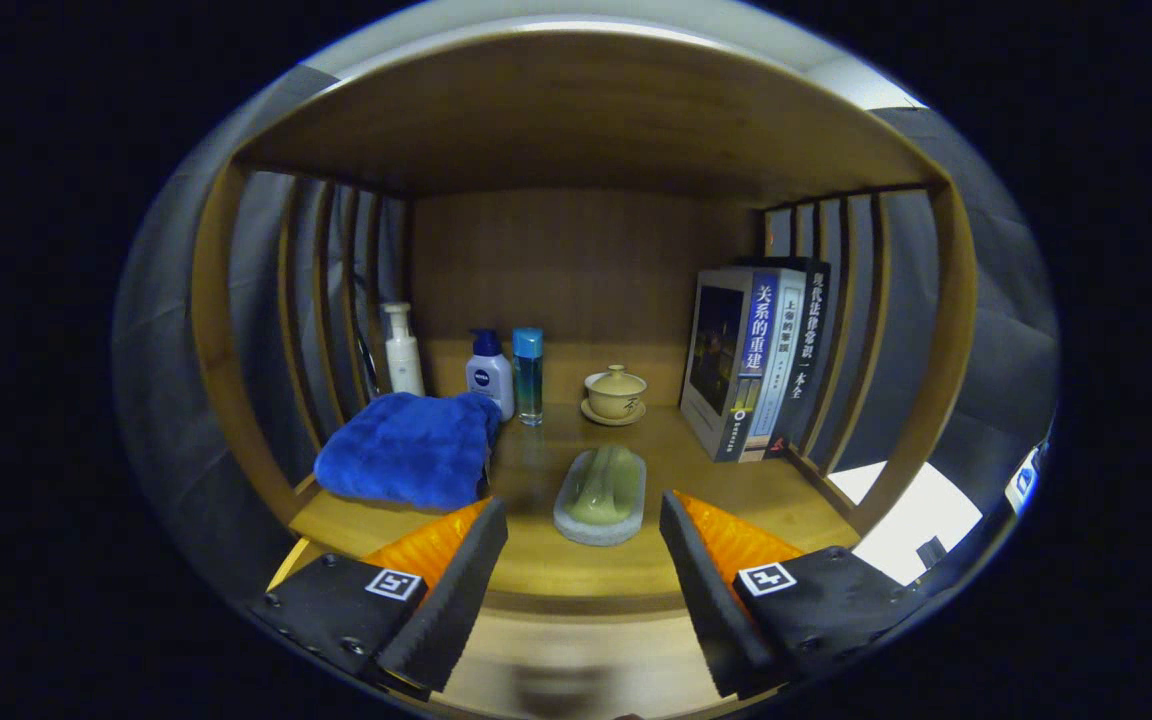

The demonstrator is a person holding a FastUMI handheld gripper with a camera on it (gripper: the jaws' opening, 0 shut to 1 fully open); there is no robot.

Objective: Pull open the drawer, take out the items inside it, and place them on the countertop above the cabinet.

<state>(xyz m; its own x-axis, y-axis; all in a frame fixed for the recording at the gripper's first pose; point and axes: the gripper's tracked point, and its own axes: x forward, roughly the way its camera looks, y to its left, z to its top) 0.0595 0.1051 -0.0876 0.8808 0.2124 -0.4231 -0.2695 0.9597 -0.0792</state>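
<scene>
The fingers (583, 575) stand spread and empty. Just ahead of them a soap dish (600, 497) rests on the desk (736, 490); whether drawer items remain cannot be told.

Dim warm light from above; fisheye bends edges; nearest foreground blurred.
</scene>
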